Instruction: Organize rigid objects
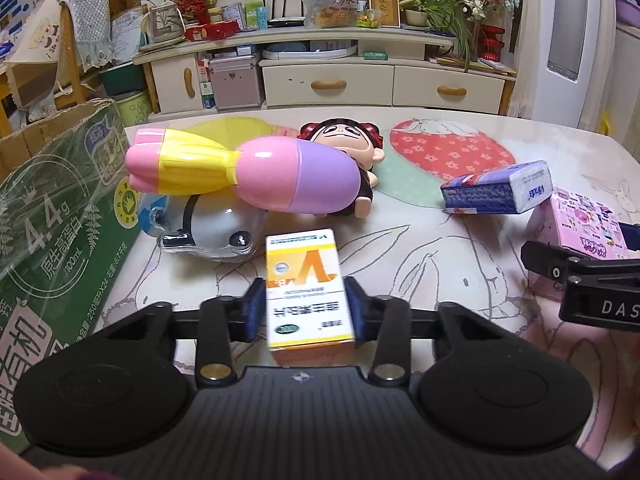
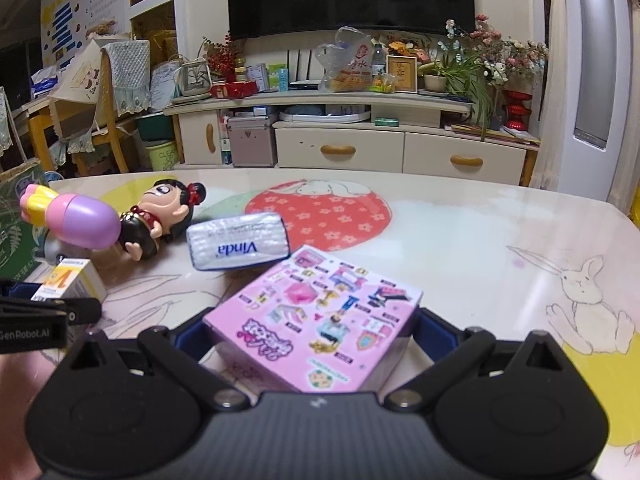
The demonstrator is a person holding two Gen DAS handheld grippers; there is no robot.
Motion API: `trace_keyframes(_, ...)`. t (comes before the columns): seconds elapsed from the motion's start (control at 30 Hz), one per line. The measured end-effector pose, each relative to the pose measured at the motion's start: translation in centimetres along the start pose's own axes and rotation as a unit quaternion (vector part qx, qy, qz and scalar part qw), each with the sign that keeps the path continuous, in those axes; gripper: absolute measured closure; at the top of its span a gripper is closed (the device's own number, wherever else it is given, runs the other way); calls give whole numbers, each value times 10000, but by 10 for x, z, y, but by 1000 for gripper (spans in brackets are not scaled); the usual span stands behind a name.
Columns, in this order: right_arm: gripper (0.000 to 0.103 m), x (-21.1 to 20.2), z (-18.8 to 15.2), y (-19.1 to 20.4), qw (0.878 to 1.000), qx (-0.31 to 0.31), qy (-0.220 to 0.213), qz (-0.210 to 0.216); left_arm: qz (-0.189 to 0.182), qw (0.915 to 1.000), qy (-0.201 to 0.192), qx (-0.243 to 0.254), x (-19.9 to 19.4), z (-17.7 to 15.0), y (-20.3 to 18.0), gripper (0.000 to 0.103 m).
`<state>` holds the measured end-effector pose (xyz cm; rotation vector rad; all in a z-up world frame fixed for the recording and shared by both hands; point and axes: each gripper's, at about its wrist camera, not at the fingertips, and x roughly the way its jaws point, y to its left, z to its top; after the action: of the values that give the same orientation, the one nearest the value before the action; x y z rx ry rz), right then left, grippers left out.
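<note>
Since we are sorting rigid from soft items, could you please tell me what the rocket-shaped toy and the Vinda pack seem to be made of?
Rocket-shaped toy: probably hard glossy plastic, given its bright highlights and smooth moulded seams.
Vinda pack: apparently soft tissue in thin shiny plastic film; the wrap glints and its corners look rounded.

The medicine box (image 1: 306,280) is lying on the bench (image 1: 460,128) between the pads of the left gripper (image 1: 306,308). Just behind it the dolphin toy (image 1: 208,236) is sitting, with the rocket toy (image 1: 240,172) resting on top and the doll (image 1: 352,148) lying behind that. The carton (image 1: 52,216) is standing at the left. The tissue pack (image 1: 496,190) is lying to the right, the sticker box (image 2: 320,320) before it, between the right gripper (image 2: 316,328) pads.
</note>
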<state>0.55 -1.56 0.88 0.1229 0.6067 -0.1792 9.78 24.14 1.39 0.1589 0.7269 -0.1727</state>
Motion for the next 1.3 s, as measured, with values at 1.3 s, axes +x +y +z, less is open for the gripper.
trace_keyframes(1.3,3,-30,-22,44,9988,-457,-161,55,-222,9997,-33,110,-45,-30,13,60)
